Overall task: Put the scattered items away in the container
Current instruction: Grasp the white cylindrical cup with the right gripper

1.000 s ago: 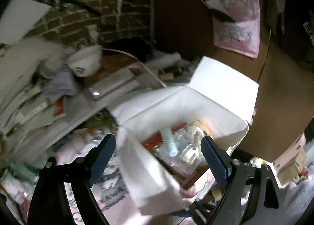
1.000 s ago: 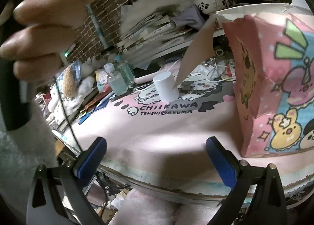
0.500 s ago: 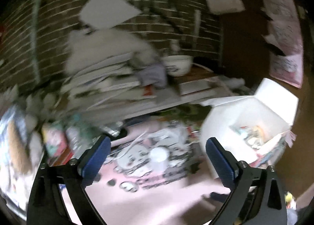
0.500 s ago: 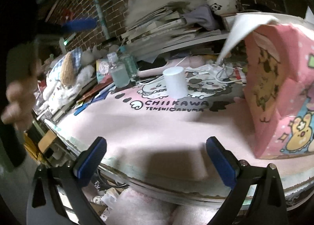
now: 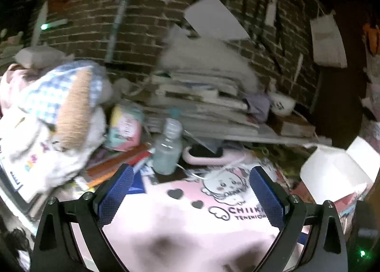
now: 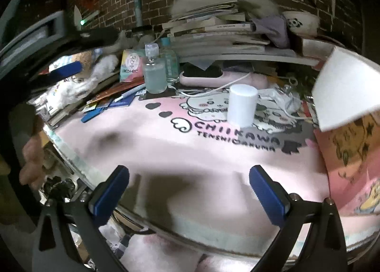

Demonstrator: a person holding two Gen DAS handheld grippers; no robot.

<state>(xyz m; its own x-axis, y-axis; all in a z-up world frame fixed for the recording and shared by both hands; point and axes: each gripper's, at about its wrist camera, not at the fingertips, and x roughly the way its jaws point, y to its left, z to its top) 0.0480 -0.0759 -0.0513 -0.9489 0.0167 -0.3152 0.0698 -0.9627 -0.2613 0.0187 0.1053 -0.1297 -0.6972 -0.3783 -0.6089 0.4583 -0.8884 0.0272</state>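
Where books crowd, clear bottle.

Left gripper with fingers spread, empty, above pink surface; clear bottle ahead, box at right.

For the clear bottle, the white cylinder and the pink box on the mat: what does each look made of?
Clear bottle: probably plastic, translucent and slightly frosted, with liquid showing through and a paler cap. White cylinder: matte, opaque and smooth-sided, likely plastic, though coated card cannot be ruled out. Pink box: printed cardboard, judging by its creased cartoon-printed side and thin white flap folded open.
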